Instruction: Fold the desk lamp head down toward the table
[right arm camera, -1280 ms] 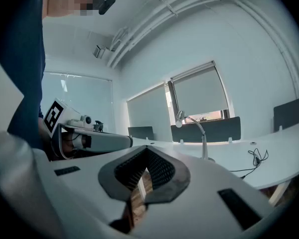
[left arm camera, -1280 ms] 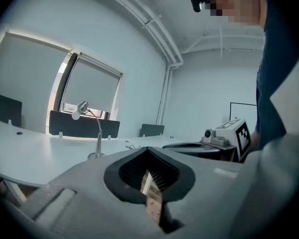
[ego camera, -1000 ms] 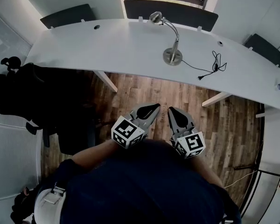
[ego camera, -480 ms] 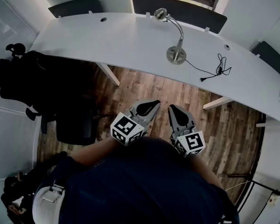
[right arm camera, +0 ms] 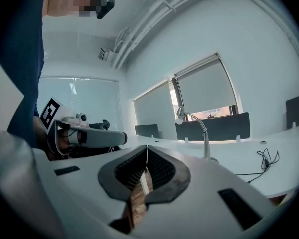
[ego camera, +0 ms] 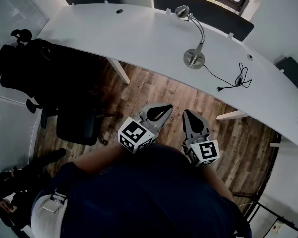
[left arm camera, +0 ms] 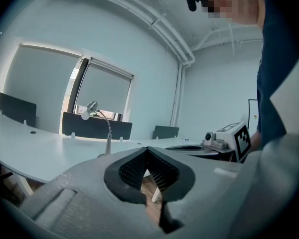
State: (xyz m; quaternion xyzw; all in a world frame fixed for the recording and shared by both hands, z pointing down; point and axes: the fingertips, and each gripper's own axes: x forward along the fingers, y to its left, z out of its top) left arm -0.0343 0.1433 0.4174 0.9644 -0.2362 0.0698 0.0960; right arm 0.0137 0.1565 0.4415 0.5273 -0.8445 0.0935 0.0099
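A silver gooseneck desk lamp [ego camera: 194, 58] stands upright on the white curved desk [ego camera: 139, 38], its head [ego camera: 182, 11] raised toward the back edge. My left gripper [ego camera: 165, 107] and right gripper [ego camera: 187, 112] hang side by side over the wood floor, close to the person's body and well short of the desk. Both are shut with nothing between the jaws. The lamp [left arm camera: 97, 114] shows far off beyond the left gripper [left arm camera: 147, 148] in the left gripper view. It also shows as a distant lamp [right arm camera: 195, 126] past the right gripper [right arm camera: 147, 147] in the right gripper view.
A black power cable [ego camera: 236, 78] trails from the lamp base across the desk to the right. A black office chair [ego camera: 49, 78] stands left under the desk edge. Dark divider panels [ego camera: 203, 13] line the desk's back. White desk legs [ego camera: 118, 69] reach the floor.
The desk and lamp have drifted right in the head view, and more of the black chair shows. Both grippers stay shut and have shifted only slightly.
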